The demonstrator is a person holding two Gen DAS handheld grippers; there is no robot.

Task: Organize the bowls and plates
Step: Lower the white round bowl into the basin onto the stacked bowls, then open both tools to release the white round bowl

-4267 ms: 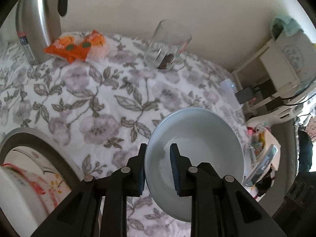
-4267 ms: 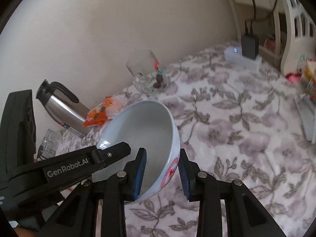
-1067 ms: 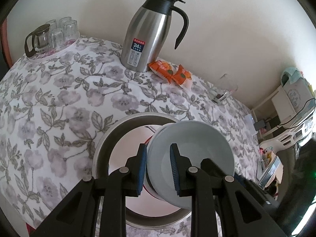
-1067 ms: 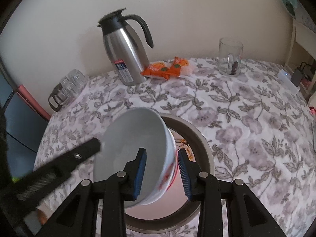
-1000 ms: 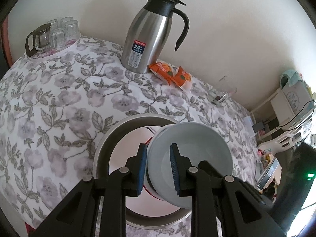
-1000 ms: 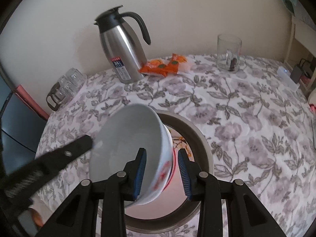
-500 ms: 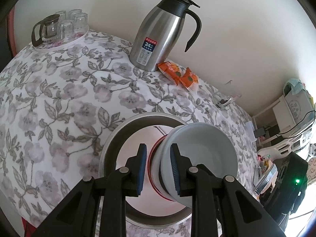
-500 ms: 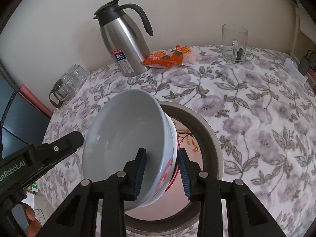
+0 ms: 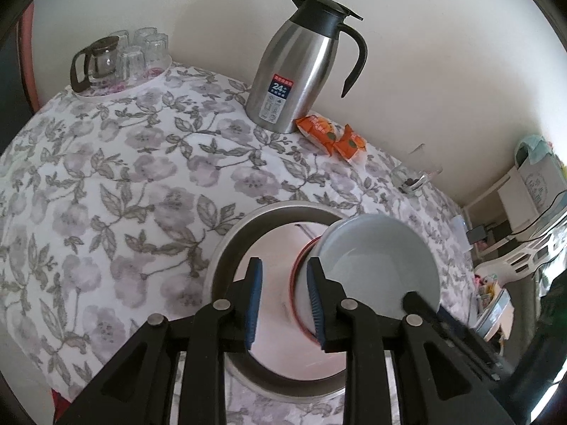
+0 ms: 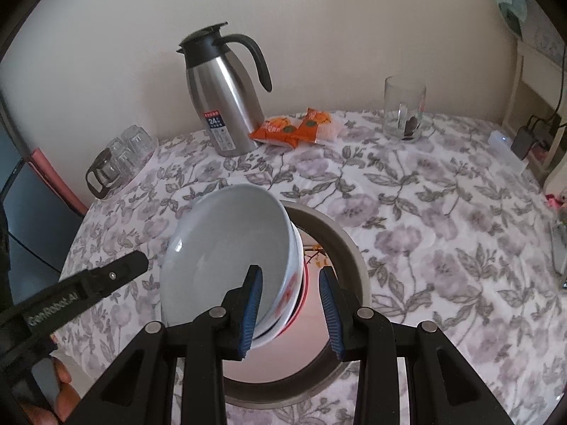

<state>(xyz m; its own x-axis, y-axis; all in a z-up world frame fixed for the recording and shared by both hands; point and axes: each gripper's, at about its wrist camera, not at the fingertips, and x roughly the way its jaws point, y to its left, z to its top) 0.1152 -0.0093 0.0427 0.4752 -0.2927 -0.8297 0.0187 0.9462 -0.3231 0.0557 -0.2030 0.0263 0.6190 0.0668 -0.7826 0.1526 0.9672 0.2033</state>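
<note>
A pale grey bowl with red marks (image 9: 375,269) (image 10: 226,248) sits nested in a red-rimmed white bowl (image 9: 301,304) (image 10: 299,283) on a large plate with a grey rim (image 9: 226,251) (image 10: 351,258). My left gripper (image 9: 283,301) is open, its fingers just left of the bowls' wall, holding nothing. My right gripper (image 10: 292,308) is open, its fingers straddling the bowls' rim without gripping.
A steel thermos jug (image 9: 301,67) (image 10: 223,99), orange snack packets (image 9: 329,138) (image 10: 294,127), a glass mug (image 10: 404,113) and a tray of glasses with a small pot (image 9: 117,60) (image 10: 120,159) stand along the back of the flowered tablecloth. Shelves and cables lie at the right.
Both grippers carried the grey bowl from the right of the table over the plate, set it in the red-rimmed bowl, and have now opened and let go.
</note>
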